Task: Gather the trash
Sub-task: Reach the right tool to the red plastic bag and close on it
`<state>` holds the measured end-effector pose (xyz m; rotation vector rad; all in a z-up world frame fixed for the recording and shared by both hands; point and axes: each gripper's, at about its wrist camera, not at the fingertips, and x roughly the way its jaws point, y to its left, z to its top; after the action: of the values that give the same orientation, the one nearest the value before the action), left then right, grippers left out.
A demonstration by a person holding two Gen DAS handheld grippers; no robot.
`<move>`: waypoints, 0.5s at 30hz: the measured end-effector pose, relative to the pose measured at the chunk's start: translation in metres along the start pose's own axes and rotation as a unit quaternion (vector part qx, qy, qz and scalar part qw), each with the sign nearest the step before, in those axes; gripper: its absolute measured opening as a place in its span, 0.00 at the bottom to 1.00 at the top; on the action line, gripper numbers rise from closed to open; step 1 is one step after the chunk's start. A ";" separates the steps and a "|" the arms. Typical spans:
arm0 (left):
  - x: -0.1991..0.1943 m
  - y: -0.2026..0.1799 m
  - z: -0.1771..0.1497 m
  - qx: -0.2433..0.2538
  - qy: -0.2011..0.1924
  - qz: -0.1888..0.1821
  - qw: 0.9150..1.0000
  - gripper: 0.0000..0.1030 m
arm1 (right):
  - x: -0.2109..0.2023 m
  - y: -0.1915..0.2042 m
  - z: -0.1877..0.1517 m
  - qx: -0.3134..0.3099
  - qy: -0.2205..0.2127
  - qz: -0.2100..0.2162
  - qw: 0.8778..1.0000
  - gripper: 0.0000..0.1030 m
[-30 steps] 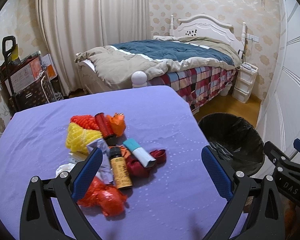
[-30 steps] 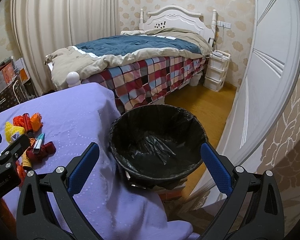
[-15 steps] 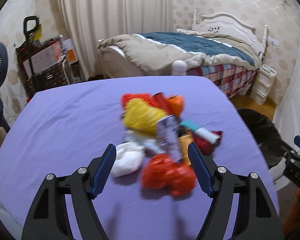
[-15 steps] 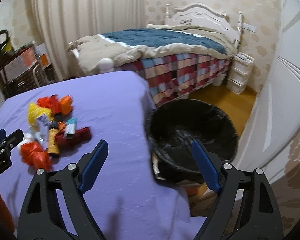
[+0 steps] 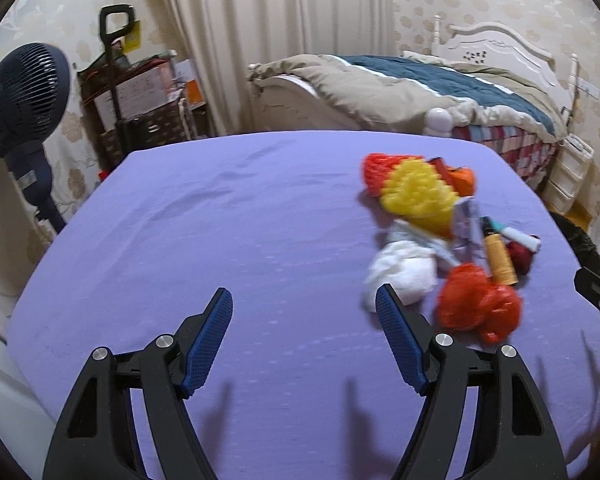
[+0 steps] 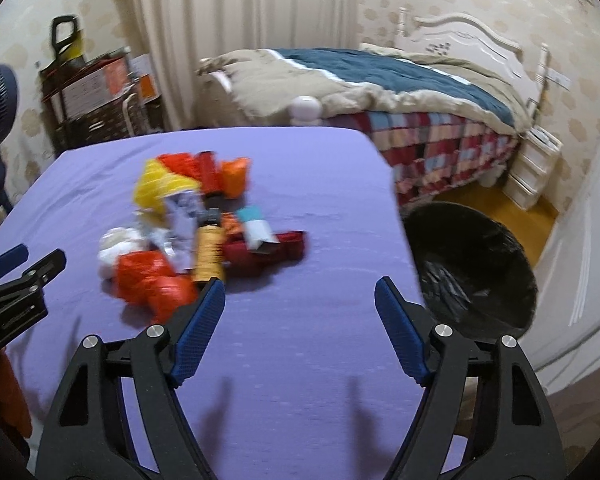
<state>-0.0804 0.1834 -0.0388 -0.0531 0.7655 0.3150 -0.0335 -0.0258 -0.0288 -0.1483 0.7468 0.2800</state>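
Fingers [image 5: 400, 344] of both grippers spread, empty; trash pile [image 5: 440, 236] lies just right of left pair.

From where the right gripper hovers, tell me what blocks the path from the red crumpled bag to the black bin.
Nothing visible blocks it. The red crumpled plastic bag lies nearest the open right gripper; bare purple tablecloth runs to the table edge, and the black-lined trash bin stands beyond, below it.

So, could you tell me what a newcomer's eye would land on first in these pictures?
Most likely the bright trash pile on the purple table: yellow and red netting, an orange crumpled bag and a small amber bottle. Next, the black-lined trash bin on the floor just off the table's right edge. Both tongs, left and right, stand open and empty.
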 end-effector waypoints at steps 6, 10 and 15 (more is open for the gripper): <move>0.002 0.026 -0.004 -0.012 -0.002 0.024 1.000 0.70 | 0.004 0.039 0.003 -0.043 0.008 0.034 0.998 0.72; 0.003 0.041 -0.008 -0.017 0.001 0.038 0.999 0.70 | 0.011 0.060 0.002 -0.064 0.016 0.051 0.996 0.71; 0.009 0.054 -0.011 -0.031 0.009 0.042 0.999 0.70 | 0.026 0.078 0.001 -0.081 0.032 0.063 0.994 0.64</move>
<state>-0.0979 0.2355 -0.0490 -0.0819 0.7775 0.4180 -0.0383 0.0534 -0.0485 -0.2659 0.7990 0.4577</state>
